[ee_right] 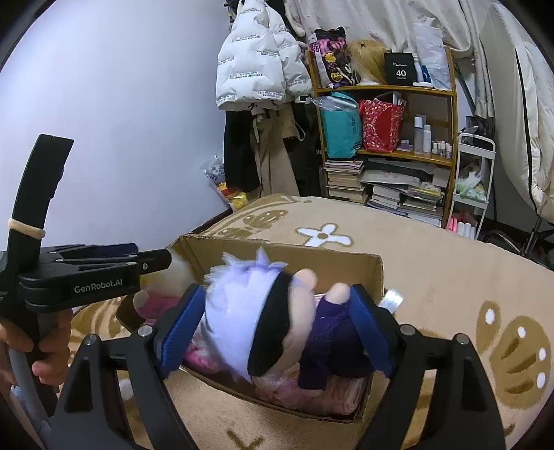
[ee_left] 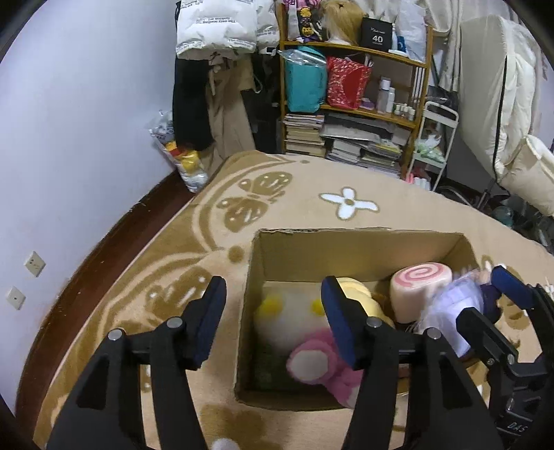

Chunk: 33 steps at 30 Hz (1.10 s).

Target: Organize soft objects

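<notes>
An open cardboard box (ee_left: 360, 242) stands on the patterned blanket. Inside lie a white plush with yellow ears (ee_left: 287, 318), a pink plush (ee_left: 311, 363) and a pink swirl roll cushion (ee_left: 419, 287). My left gripper (ee_left: 273, 322) hangs open over the box's left wall with nothing between its fingers. In the right wrist view it shows side-on at the left (ee_right: 162, 259), held by a hand. My right gripper (ee_right: 277, 329) is shut on a doll (ee_right: 249, 318) with lavender hair, a black blindfold and dark purple clothes, just above the box (ee_right: 277, 252). That doll (ee_left: 453, 301) appears at the box's right edge.
The beige blanket (ee_left: 311, 194) with butterfly and flower patterns surrounds the box. Behind stand a wooden shelf (ee_left: 353, 110) of bags, bottles and stacked books, hanging coats (ee_left: 214, 31), a white cart (ee_left: 436, 138) and a plastic bag of toys (ee_left: 180, 155) by the wall.
</notes>
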Tool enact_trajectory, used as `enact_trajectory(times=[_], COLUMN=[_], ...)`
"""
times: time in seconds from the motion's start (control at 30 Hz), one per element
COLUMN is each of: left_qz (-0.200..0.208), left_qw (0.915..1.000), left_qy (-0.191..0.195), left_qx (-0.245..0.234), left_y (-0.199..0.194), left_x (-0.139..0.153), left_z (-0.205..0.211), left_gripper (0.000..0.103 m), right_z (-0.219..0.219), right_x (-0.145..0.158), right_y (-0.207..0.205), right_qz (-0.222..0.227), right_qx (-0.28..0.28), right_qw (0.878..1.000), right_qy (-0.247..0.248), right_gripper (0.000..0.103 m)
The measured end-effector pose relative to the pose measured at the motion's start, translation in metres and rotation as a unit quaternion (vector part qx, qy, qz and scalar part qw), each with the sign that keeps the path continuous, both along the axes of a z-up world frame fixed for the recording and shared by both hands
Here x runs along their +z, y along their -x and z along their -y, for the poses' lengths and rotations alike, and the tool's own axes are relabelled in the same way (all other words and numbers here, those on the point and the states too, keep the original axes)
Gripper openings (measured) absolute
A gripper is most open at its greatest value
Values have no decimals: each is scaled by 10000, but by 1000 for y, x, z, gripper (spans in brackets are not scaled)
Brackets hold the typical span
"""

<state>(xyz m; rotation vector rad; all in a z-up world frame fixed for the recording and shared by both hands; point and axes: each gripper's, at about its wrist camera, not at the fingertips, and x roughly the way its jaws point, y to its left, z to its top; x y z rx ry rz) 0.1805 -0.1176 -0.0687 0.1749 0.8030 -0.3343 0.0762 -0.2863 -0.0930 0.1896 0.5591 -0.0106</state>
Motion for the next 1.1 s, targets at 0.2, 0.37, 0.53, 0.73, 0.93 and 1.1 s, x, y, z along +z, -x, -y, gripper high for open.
enact_trajectory(times=[0.2,0.37,0.53,0.73,0.93,1.1], left_qz=[-68,77,274,357,605,859], left_qw=[9999,9997,9992,9992,9980,9960], left_qy=[-103,-223,-297,-163,-75,4], left_qx=[51,55,72,85,147,238], left_y=[1,12,30,55,81,109], left_x=[0,10,25,45,70,91], left_z=[-5,-12,-23,-40,-53,-66], left_gripper=[71,81,90,93,101,102], right_z=[2,6,12,7,2,-4], right_x=[-2,2,6,23,47,68], right_y=[1,9,19,41,69,90], right_qz=[-91,-135,-158,-19,175,335], right_qx=[-112,-266,-359,-468,-526,-580], right_qw=[9999,9995,9992,9989,9984,9978], right_qy=[31,54,-84,-64,-108,-7], right_gripper=[100,103,103,103,103,103])
